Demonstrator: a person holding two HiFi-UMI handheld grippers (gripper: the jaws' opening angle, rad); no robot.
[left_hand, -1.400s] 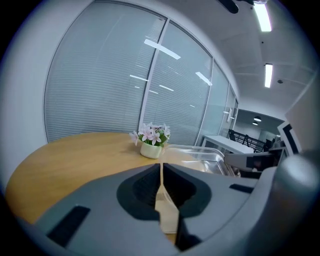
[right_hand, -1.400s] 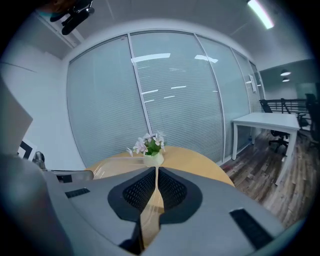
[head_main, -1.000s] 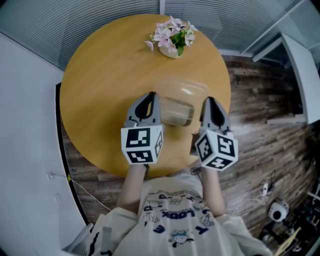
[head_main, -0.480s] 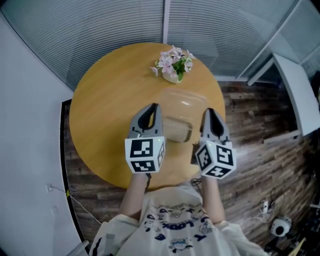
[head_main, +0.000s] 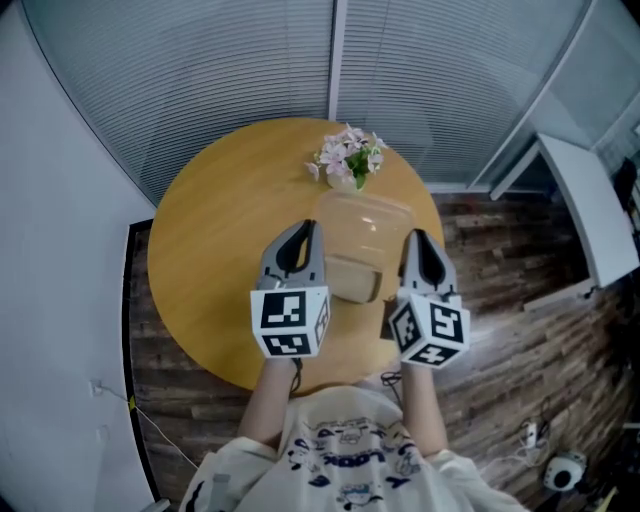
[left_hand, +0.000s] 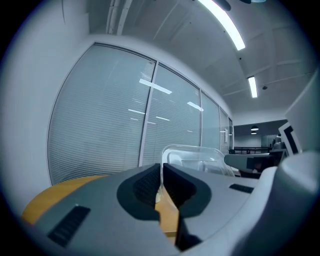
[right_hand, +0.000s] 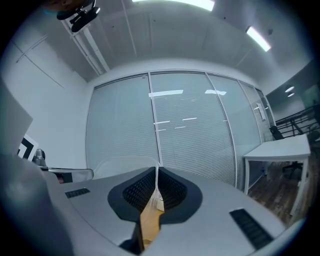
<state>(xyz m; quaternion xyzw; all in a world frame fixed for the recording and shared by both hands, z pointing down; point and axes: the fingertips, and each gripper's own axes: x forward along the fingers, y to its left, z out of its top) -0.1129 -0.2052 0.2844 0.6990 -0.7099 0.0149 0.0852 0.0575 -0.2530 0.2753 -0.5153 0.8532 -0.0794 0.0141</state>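
Here, clear plastic container (head_main: 366, 222), contents unclear, rim pinched by left gripper (head_main: 305, 229) and right gripper (head_main: 418, 239) fingers.

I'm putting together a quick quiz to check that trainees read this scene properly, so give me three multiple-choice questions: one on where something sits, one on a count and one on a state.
1. Where is the pot of pink flowers?
A) near the far edge of the round wooden table, beyond the clear plastic container
B) inside the container
C) at the table's centre

2. Of the left claw and the right claw, how many grip the container?
A) none
B) one
C) two

3. What state is the left claw in?
A) wide open
B) shut on the container's thin rim
C) shut on a flower stem

Answers:
1 A: the head view shows the pot past the container, by the table's far rim.
2 C: each gripper view shows a clear rim pinched between that gripper's jaws.
3 B: in the left gripper view the jaws meet on the clear rim.
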